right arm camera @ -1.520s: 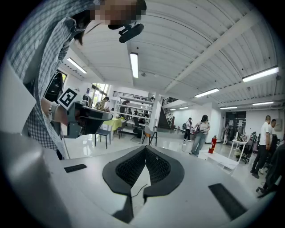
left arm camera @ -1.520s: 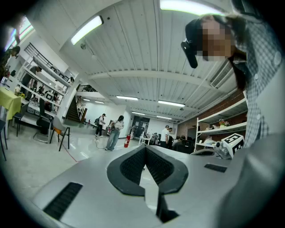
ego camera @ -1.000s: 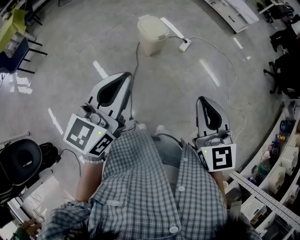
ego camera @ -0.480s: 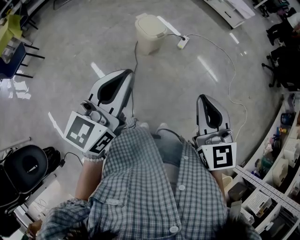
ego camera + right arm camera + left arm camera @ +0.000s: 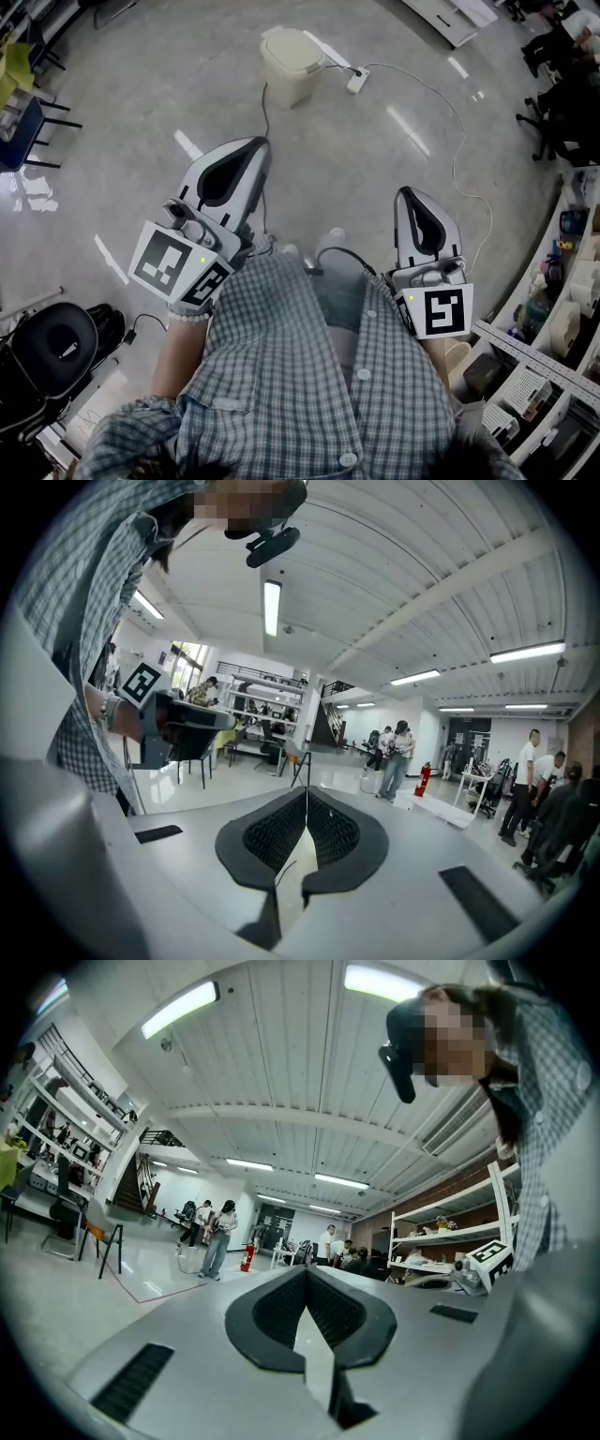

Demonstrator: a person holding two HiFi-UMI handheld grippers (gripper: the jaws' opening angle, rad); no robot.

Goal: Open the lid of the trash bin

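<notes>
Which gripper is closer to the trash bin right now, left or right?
Left. The left gripper points toward the trash bin, short of it and slightly to its left. The right gripper sits farther back, off to the bin's right. Neither touches it.

**No writing we can read**

We find no word, number or brand name that we can make out in any view. The cube on the left gripper (image 5: pixel 251 148) carries a black-and-white square marker (image 5: pixel 167 265). The cube on the right gripper (image 5: pixel 410 195) carries a second square marker (image 5: pixel 441 314). Both are block patterns, not letters or digits. A small white mark sits on the round black object (image 5: pixel 58 342) at the lower left, too small for us to read.
</notes>
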